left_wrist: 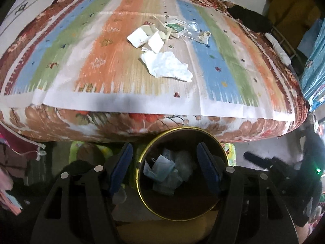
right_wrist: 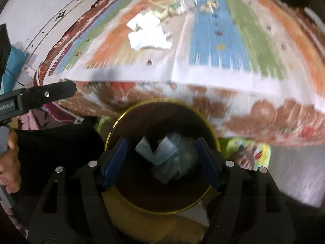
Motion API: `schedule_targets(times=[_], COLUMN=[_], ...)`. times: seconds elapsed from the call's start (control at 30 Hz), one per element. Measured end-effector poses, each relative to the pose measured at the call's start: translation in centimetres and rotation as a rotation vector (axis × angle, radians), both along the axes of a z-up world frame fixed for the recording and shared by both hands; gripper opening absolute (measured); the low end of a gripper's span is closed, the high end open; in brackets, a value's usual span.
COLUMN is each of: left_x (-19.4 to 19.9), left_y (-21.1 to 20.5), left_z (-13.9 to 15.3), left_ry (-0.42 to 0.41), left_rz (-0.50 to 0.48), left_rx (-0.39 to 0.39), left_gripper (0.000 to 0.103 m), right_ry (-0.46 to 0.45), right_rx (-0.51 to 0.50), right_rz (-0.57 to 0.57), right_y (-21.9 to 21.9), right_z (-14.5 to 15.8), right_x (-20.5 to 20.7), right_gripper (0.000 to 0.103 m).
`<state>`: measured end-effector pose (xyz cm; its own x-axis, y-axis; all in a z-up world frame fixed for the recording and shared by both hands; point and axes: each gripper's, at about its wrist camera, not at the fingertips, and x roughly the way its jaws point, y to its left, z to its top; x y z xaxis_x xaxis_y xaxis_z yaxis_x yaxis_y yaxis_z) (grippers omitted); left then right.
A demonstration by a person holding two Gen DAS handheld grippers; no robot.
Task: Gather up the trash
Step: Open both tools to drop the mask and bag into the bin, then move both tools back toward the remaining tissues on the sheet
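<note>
A round bin with a gold rim (left_wrist: pixel 222 152) stands on the floor below the bed edge; it holds blue-white paper and clear plastic trash (left_wrist: pixel 162 168). My left gripper (left_wrist: pixel 164 166) is open and empty above the bin mouth. My right gripper (right_wrist: pixel 161 160) is open and empty, also above the bin (right_wrist: pixel 211 134), with trash (right_wrist: pixel 164 152) inside below it. On the bed lies a crumpled white tissue (left_wrist: pixel 168 66), white cards (left_wrist: pixel 146 38), a green packet (left_wrist: pixel 174 27) and clear plastic (left_wrist: pixel 192 28). The right wrist view is blurred and shows the pile (right_wrist: pixel 150 32) farther away.
The bed carries a striped cloth (left_wrist: pixel 101 50) over a floral cover (left_wrist: pixel 61 120). The left gripper's body (right_wrist: pixel 40 97) and a hand (right_wrist: pixel 9 162) show at the left of the right wrist view. A colourful mat (right_wrist: pixel 251 150) lies by the bin. Clutter stands right of the bed (left_wrist: pixel 312 65).
</note>
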<state>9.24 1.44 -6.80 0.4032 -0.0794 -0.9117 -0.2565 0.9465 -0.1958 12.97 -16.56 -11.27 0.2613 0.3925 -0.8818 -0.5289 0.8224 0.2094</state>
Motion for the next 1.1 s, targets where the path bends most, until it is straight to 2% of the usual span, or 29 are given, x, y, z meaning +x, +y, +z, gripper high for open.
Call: schedule_targets(times=[0.13,0.27,0.4,0.6,0.8,0.9,1.1], left_x=[0.7,1.6,2.7,4.2,5.9,6.6,8.3], left_y=[0.4,1.7,2.5,3.2,4.0,4.8,5.8], left_z=[1.1,2.6,3.6,4.3,4.8,4.8,4.1], left_ry=[-0.018,-0.055,-0.077,-0.094,-0.123,-0.126,-0.098], left_rz=[-0.018,-0.018,-0.003,0.007,0.027,0.046,0.07], left_rx=[0.039,0.007,0.072,0.115,0.133,0.128,0.142], left_gripper=[0.067,0.07,0.071,0.072,0.077,0.082,0.092], right_ry=[-0.092,-0.105,-0.121,-0.102,-0.09,-0.068,-0.092], right_rx=[-0.048,-0.055,-0.057,-0.032,-0.002,0.018,0.023], right_rz=[0.054,0.088,0.102,0.083,0.06,0.033,0.023], right_y=[1.5,2.4,3.2,4.0,4.5,4.3,5.0], right_z=[0.7,0.8,1.1,1.3,1.5,1.5,2.0], right_x=[0.1,0.4,0.8,2.3,4.1,5.2,6.7], right_gripper=[0.07,0.073,0.077,0.083,0.087,0.087,0.09])
